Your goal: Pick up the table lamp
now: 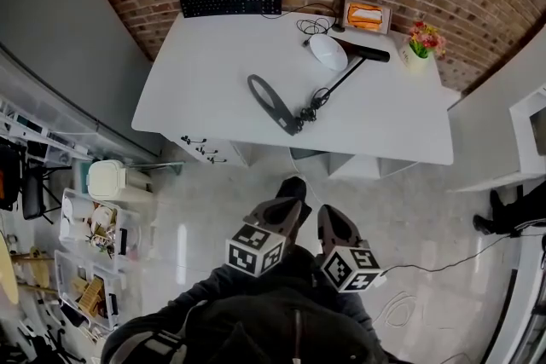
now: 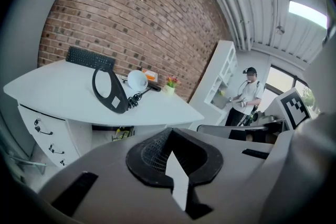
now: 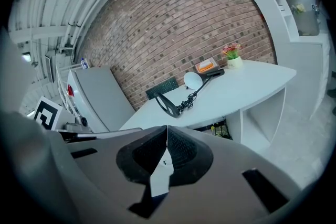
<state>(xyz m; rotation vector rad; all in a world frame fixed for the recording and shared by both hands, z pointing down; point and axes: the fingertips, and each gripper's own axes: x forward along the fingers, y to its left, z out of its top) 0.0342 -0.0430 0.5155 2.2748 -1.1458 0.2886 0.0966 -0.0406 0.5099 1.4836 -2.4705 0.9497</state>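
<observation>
The table lamp lies tipped over on the white table. Its black oval base stands on edge, a thin black arm runs back to the white shade, and its cord is bunched beside the base. The base and shade show in the left gripper view, and the base and shade in the right gripper view. My left gripper and right gripper are side by side over the floor, well short of the table. Both are shut and empty: left, right.
A black keyboard, an orange box and a small flower pot line the table's back by the brick wall. Drawers sit under the table's left end. A cluttered cart is at the left. A person stands by white shelves.
</observation>
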